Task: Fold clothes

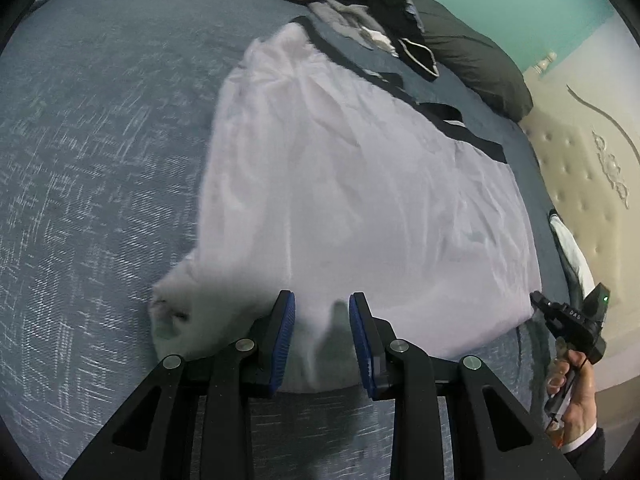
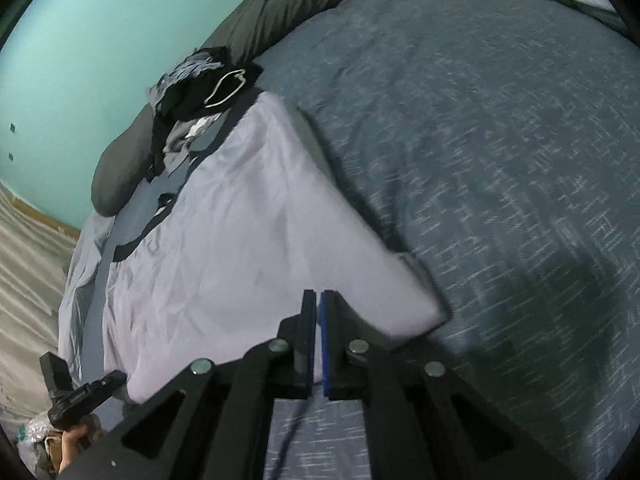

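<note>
A pale lilac garment [image 1: 340,180] [image 2: 224,240] lies spread on the blue-grey bed cover [image 1: 100,160]. My left gripper [image 1: 322,312] is at the middle of its near hem. A bunched ridge of the cloth fills the gap between the blue pads, so it is shut on the garment. My right gripper [image 2: 319,300] [image 1: 538,300] is at the near right corner of the cloth, held by a hand [image 1: 576,392]. Its pads are together, with a pale sliver of cloth in the slit. The left gripper [image 2: 116,380] shows low in the right wrist view.
A heap of dark and grey clothes [image 1: 360,12] [image 2: 200,84] lies beyond the garment, against a dark pillow [image 1: 472,60] [image 2: 280,4]. A tufted headboard [image 1: 580,184] borders the bed on the right. A white cloth [image 1: 572,248] lies beside it.
</note>
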Demonstrator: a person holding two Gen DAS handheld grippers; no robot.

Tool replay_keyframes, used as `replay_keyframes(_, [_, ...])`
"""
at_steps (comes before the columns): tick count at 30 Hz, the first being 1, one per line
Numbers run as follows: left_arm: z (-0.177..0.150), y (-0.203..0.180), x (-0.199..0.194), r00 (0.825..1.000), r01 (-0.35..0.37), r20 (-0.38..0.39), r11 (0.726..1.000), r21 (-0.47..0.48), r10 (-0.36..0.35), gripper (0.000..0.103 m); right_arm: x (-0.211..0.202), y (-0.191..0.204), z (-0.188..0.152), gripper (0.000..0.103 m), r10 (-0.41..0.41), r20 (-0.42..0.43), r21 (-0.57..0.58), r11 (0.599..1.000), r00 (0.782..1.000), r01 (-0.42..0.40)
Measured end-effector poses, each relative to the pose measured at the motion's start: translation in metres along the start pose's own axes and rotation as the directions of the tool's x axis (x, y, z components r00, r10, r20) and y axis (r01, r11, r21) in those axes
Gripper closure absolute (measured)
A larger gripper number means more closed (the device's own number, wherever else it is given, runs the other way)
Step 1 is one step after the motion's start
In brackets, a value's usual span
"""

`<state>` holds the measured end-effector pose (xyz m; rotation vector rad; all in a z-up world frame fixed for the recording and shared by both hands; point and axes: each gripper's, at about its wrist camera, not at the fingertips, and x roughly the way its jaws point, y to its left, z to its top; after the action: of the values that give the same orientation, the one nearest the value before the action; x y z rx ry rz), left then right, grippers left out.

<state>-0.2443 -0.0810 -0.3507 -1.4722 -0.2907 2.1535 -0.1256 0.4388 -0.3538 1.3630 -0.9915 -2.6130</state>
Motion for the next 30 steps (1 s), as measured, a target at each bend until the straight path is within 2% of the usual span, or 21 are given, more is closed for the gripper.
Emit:
replay_keyframes(4, [-0.001, 0.002, 0.003, 1.000, -0.005, -0.005, 1.000, -0.006, 0.005, 0.073, 0.006, -0.006, -0.002, 0.103, -0.011, -0.013, 0.009, 1.000, 1.000, 0.011])
replay_keyframes(8, [0.001, 0.000, -0.001, 1.000, -0.019, 0.010, 1.000, 0.006, 0.019, 0.072, -0.005, -0.006, -0.001, 0.103, -0.024, 0.027, 0.016, 1.000, 0.999, 0.024])
replay_keyframes(13, [0.002, 0.004, -0.002, 1.000, -0.012, 0.012, 1.000, -0.007, 0.012, 0.073, 0.003, -0.013, 0.000, 0.103, -0.039, -0.002, 0.009, 0.999, 0.999, 0.039])
replay_keyframes(17, [0.003, 0.002, -0.009, 0.999, -0.033, 0.024, 0.999, 0.017, 0.033, 0.072, -0.002, -0.014, 0.002, 0.103, -0.040, 0.015, 0.022, 0.999, 0.999, 0.040])
replay_keyframes(30, [0.000, 0.016, -0.012, 0.999, -0.043, 0.028, 0.999, -0.005, 0.043, 0.073, 0.000, -0.022, 0.004, 0.103, -0.043, 0.006, 0.046, 0.998, 0.999, 0.042])
